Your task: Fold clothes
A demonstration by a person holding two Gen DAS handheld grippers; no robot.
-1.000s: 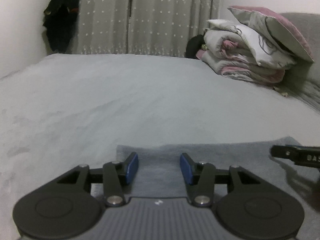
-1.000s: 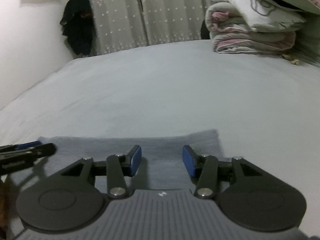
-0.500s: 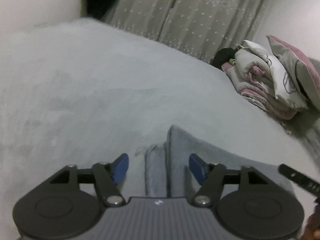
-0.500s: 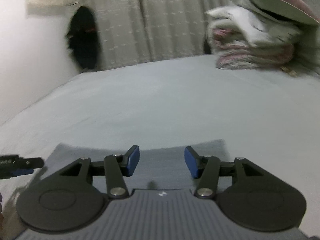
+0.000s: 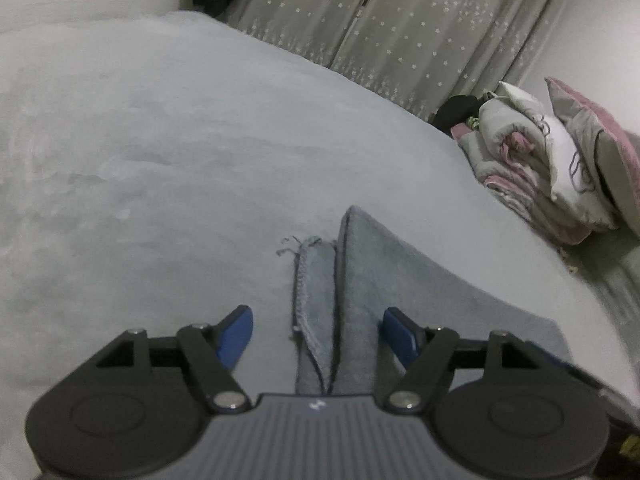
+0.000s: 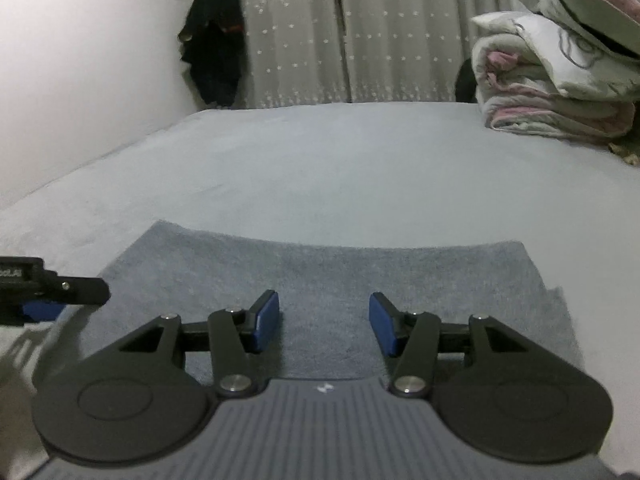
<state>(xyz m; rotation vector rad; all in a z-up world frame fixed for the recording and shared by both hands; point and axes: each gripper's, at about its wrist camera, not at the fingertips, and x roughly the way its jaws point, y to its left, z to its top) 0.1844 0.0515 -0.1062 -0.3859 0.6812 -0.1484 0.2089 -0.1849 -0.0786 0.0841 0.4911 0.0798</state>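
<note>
Garment: a blue-grey cloth [image 6: 320, 280], already folded flat, lies on the bed [image 6: 340, 168] right under both grippers, its far edge straight and a little ahead of the jaws.

Left gripper: the left gripper [image 5: 316, 332] hangs over the cloth's left end with its jaws opening wide. The layered edge [image 5: 316, 304], two thicknesses with a frayed hem, runs up between the jaws, but neither pad presses on it.

Right gripper: the right gripper [image 6: 324, 326] sits over the middle of the cloth, jaws moderately apart, nothing pinched. Cloth shows in the gap and to both sides of the jaws.

Step in hand: by my reading, lining up to take the cloth's ends for the next fold; neither side has hold of it yet.

Doing it well, left: the jaws should come down astride both layers of that edge, so the loose hem nearer the left pad is caught along with the thicker fold beside the right pad. Taking one layer alone would likely peel the fold open.

Doing it well, right: it looks too central to me. A matching hold nearer the cloth's right end, well right of the jaws, would keep the fold square.

Risk: the bed cover is soft, so a deep pinch may gather it too.

Surroundings: folded quilts [image 6: 552, 92] are stacked far ahead of the jaws, well clear.
</note>
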